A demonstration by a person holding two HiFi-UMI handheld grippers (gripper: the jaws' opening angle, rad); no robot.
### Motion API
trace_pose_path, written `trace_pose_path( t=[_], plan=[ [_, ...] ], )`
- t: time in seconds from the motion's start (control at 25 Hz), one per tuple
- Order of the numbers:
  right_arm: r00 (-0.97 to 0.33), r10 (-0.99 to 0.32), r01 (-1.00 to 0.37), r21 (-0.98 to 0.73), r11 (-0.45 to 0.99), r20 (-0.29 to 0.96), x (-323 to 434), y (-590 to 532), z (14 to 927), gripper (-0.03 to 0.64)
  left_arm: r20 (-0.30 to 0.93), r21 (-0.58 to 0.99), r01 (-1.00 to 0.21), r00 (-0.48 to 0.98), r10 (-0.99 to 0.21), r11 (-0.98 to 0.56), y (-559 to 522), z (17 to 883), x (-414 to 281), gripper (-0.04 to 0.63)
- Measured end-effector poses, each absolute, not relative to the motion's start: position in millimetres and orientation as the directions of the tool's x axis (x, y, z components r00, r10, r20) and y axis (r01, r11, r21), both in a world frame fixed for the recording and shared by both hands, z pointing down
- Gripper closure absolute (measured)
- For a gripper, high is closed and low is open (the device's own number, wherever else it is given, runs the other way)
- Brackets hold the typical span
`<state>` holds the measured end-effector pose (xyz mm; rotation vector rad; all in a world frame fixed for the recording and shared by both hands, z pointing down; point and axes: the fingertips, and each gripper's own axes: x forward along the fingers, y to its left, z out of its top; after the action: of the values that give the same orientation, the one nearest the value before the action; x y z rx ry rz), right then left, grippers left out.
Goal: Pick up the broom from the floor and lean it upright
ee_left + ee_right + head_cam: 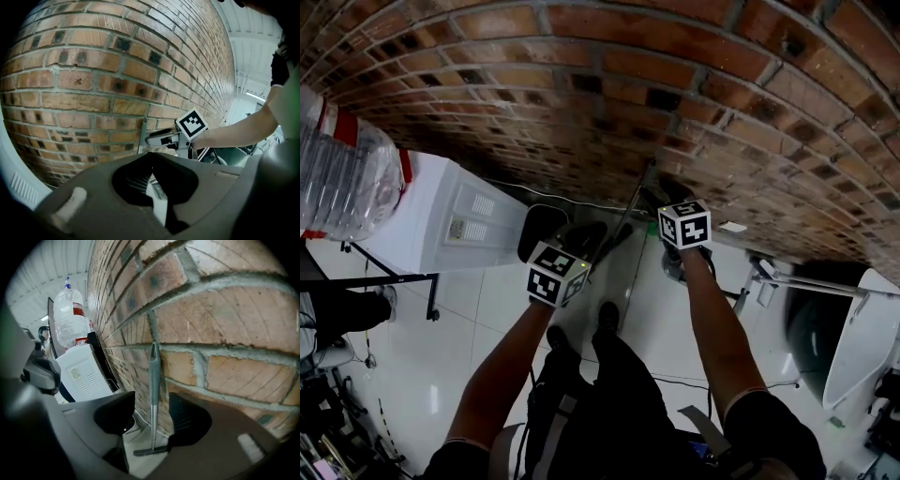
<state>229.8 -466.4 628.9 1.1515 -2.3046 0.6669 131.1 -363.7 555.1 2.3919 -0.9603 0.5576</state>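
Broom point(154, 380): it stands upright at the centre of my right gripper view. The top of its handle is against the brick wall point(225, 310) and its head is down on the white floor point(136, 439), so the wall props it.
Right tool point(151, 417): the jaws stand wide apart on either side of the handle, with a gap on each side and neither pad touching. I judge the broom carries its own weight and the lean is as good as done.
Why it sits there: staying around the handle lets me catch the broom if it slides along the wall.
Left tool point(157, 180): the jaw tips meet with nothing between them. It plays no part in the lean and is held low in its own view, pointing at the wall.
Neighbour: a white cabinet point(86, 371) with a water bottle point(70, 315) on top stands at the left of the right gripper view, apart from the broom.
Hard to make out: the broom head shows edge-on, so I cannot read the bristles or how flat it sits.
Cut off: in the left gripper view only the upper handle shows above the tool's body.
Hidden: in the head view both tools and my arms cover the broom's lower part, and only a thin slanted line of handle shows.
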Motion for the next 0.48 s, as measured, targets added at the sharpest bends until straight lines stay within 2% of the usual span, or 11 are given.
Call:
trace_pose_path(
  t=[0.16,0.48],
  plan=[
    [-0.516,-0.627,-0.837,-0.19,0.513,0.584,241.5,-452.9,606.9,0.403,0.513,0.292,-0.696,0.692,-0.508,-0.656,-360.4,544.2,141.1,0.595],
    [-0.48,-0.748,-0.869,-0.13,0.478,0.459,249.8,-408.8,524.3,0.602,0.459,0.282,-0.635,0.747,-0.48,-0.719,-348.5,510.7,155.3,0.594]
  ],
)
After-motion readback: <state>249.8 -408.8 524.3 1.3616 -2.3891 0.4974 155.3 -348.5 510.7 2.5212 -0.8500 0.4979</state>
